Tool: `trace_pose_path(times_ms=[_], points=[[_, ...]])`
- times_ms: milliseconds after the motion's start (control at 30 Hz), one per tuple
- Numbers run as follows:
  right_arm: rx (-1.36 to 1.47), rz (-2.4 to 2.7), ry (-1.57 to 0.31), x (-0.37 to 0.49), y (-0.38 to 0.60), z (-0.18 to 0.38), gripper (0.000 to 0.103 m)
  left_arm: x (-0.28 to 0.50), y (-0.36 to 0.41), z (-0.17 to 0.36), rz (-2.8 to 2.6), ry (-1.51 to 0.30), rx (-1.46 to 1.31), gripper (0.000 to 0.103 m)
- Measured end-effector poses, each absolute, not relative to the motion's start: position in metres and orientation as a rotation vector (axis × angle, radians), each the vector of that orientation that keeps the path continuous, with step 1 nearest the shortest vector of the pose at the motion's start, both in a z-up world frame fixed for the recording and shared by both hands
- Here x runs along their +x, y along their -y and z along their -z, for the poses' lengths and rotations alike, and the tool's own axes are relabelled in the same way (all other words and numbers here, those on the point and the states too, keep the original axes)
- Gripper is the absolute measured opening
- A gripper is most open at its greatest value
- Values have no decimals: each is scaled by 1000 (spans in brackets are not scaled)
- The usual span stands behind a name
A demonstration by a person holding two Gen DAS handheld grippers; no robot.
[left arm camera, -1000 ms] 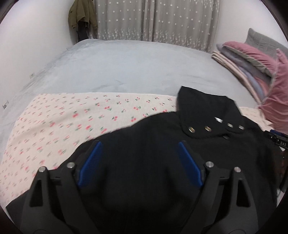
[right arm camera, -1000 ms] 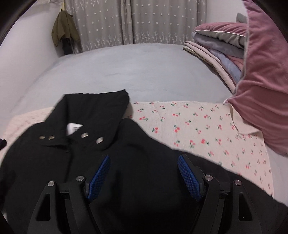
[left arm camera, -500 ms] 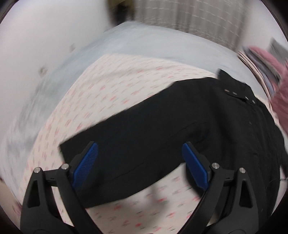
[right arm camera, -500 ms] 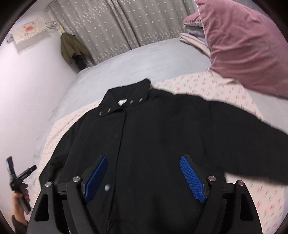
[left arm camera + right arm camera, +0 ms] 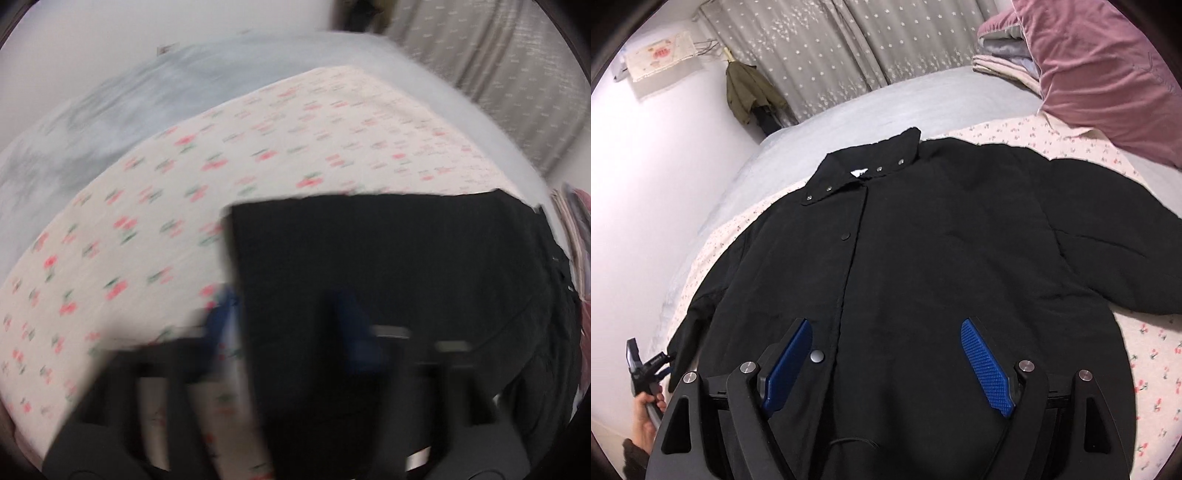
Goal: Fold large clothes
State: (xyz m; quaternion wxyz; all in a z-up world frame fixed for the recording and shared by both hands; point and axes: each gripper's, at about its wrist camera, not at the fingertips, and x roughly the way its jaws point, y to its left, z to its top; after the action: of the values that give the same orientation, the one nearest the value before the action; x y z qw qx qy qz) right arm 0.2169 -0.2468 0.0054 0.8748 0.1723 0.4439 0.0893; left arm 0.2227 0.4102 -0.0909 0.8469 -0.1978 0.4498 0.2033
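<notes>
A black snap-front jacket (image 5: 923,258) lies flat and face up on a cherry-print sheet (image 5: 1145,350), collar at the far side, both sleeves spread out. My right gripper (image 5: 886,354) hangs open and empty over the jacket's lower front. In the blurred left wrist view the left sleeve (image 5: 369,258) runs across the sheet (image 5: 184,221), and its cuff end lies between the fingers of my left gripper (image 5: 288,325). The blur hides whether those fingers touch the cuff. The left gripper also shows in the right wrist view (image 5: 650,365), beside the cuff.
A pink pillow (image 5: 1108,74) and folded blankets (image 5: 1004,55) sit at the right on the grey bedspread (image 5: 886,107). A white wall (image 5: 646,184) runs along the left. Curtains (image 5: 849,44) and a hanging olive coat (image 5: 746,92) are at the back.
My left gripper has swung left and down to the sleeve cuff, and its fingers have come closer together. My right gripper has risen and pulled back, so the whole jacket shows.
</notes>
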Motion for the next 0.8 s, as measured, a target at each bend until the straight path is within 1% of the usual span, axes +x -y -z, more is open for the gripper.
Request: trace_pose_path(times_ms=[33, 100, 133, 200, 233, 333, 467, 500, 533, 567, 600, 633, 667, 700, 733, 800], points=[[364, -184, -935, 219, 245, -2, 84, 226, -407, 83, -448, -914, -395, 11], [357, -182, -950, 222, 243, 5, 84, 232, -408, 57, -481, -826, -335, 10], [350, -180, -958, 222, 242, 8, 84, 235, -411, 36, -516, -748, -289, 10], [335, -173, -964, 222, 242, 11, 84, 243, -424, 11, -560, -668, -244, 10], [326, -162, -961, 222, 244, 12, 84, 249, -431, 4, -570, -656, -235, 10], [342, -142, -958, 225, 250, 17, 84, 274, -449, 7, -636, -679, -182, 10], [371, -132, -986, 232, 257, 29, 84, 308, -457, 62, -725, -870, -107, 13], [363, -122, -992, 231, 258, 31, 84, 311, -455, 78, -763, -922, -77, 19], [354, -113, -997, 231, 261, 33, 84, 312, -452, 88, -783, -941, -59, 26], [354, -107, -998, 231, 264, 33, 84, 309, -448, 91, -787, -942, -50, 31], [357, -102, -997, 231, 267, 33, 84, 304, -441, 93, -782, -928, -39, 44], [363, -95, -991, 230, 272, 31, 84, 298, -438, 91, -776, -914, -33, 60], [369, -87, -985, 229, 277, 29, 84, 292, -430, 89, -764, -897, -29, 68], [377, -70, -974, 228, 284, 26, 84, 286, -423, 84, -745, -880, -38, 78], [383, -55, -965, 226, 291, 24, 84, 281, -419, 80, -725, -869, -52, 80], [392, -23, -955, 223, 305, 20, 84, 269, -399, 67, -681, -852, -95, 80]])
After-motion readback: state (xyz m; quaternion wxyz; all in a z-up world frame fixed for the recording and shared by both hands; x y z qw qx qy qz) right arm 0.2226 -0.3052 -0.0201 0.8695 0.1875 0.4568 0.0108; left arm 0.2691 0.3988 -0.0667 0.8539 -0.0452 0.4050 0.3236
